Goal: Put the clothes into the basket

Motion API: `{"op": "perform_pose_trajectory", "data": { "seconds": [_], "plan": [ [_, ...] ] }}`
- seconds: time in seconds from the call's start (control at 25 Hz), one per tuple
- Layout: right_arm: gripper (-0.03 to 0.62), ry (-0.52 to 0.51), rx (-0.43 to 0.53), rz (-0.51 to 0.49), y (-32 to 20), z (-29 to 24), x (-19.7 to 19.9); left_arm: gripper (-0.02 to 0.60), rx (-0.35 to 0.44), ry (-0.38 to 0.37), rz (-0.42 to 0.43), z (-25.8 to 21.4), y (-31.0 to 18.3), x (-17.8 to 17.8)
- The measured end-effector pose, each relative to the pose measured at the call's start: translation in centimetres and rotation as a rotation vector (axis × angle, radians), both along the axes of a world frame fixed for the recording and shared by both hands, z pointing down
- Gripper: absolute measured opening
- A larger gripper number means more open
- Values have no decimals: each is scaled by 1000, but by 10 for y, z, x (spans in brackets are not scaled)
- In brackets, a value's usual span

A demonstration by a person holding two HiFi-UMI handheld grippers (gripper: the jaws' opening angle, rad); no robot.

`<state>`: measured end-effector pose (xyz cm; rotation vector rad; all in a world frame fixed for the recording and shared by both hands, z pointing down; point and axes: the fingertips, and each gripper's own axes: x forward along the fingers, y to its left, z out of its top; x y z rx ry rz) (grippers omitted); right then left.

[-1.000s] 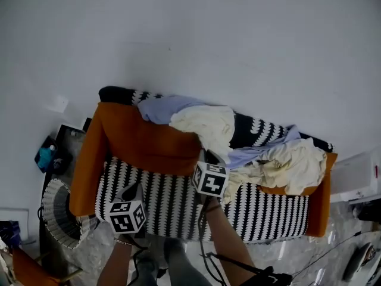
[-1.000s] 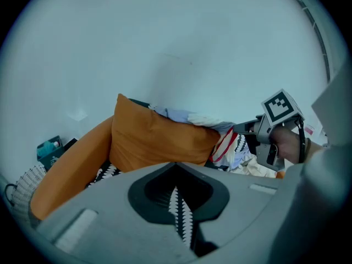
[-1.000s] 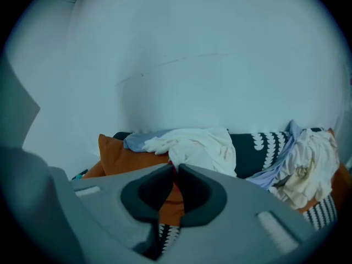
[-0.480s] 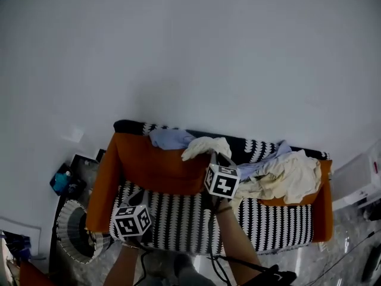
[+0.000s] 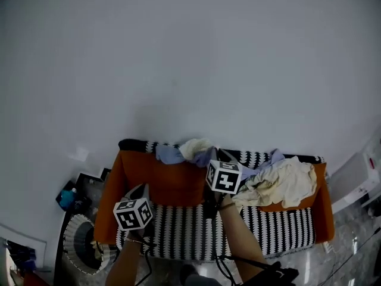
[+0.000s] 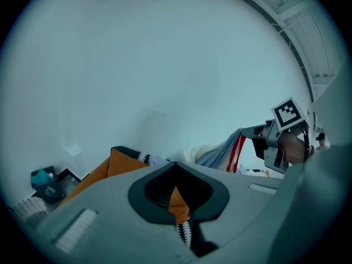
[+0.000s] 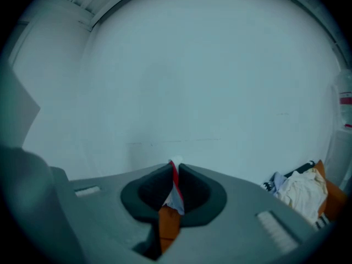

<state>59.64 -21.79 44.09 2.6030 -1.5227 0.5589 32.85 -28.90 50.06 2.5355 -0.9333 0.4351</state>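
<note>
Sofa (image 5: pixel 172 180) is carrying the remaining clothes (image 5: pixel 283 183); the basket (image 5: pixel 71 238) is standing on the floor off its left end, below and left of the red-striped garment (image 6: pixel 228 152) that the right gripper (image 7: pixel 175 174) is clamping. Left gripper (image 6: pixel 176 190), nearer the basket, is resting closed and empty; the basket's contents are staying indistinct

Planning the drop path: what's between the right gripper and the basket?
In the head view, the left gripper and the sofa's orange armrest lie between the right gripper, clamped on a garment, and the basket.
</note>
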Motion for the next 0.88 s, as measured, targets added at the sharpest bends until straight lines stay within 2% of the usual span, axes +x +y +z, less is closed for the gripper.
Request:
{"op": "perform_pose_trajectory", "data": {
  "seconds": [0.36, 0.68, 0.88],
  "plan": [
    [32, 77, 76, -37, 4, -77, -18, -5, 85, 67, 5, -64, -8, -8],
    [32, 138, 140, -89, -6, -147, -44, -5, 169, 125, -42, -127, -26, -35],
    [32, 149, 218, -137, -16, -189, -70, -5, 207, 144, -65, -151, -31, -56]
  ]
}}
